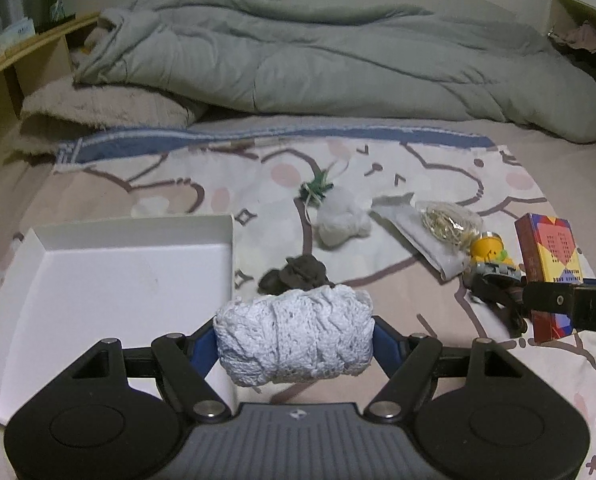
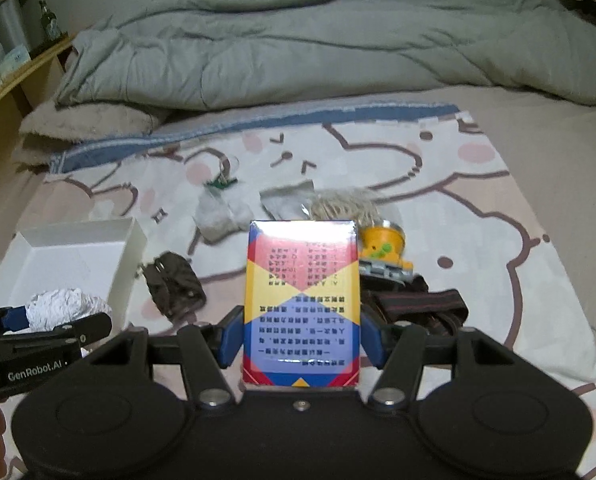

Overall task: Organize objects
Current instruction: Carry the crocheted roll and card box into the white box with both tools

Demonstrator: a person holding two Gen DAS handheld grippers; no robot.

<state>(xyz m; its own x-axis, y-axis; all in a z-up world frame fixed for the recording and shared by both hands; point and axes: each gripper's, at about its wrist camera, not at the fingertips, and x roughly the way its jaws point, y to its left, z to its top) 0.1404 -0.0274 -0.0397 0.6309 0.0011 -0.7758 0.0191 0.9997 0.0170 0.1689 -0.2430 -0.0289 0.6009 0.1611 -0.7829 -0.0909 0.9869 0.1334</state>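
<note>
Left wrist view showed the left gripper (image 1: pixel 294 340) clamped on a rolled white knitted cloth (image 1: pixel 294 336), its blue pads (image 1: pixel 387 344) pressing the bundle's two ends, held above the patterned sheet (image 1: pixel 437 184) just beside the open white box (image 1: pixel 130 264). The right gripper (image 2: pixel 301 340) gripped a colourful card box (image 2: pixel 301 300) by its long sides, upright and clear of the bed. A dark crumpled cloth (image 1: pixel 294 276), a pale wad (image 1: pixel 341 220), a bag of rubber bands (image 1: pixel 449 220) and a yellow headlamp (image 1: pixel 487 252) lay on the sheet.

Judging by this, both loads were meant for the white box. To do it well, one hand ought to go first (the box looked roomy, though two grippers would crowd it). The cloth should be carried over the near wall and lowered onto the floor before release, toward a corner, leaving flat space for the card box.
</note>
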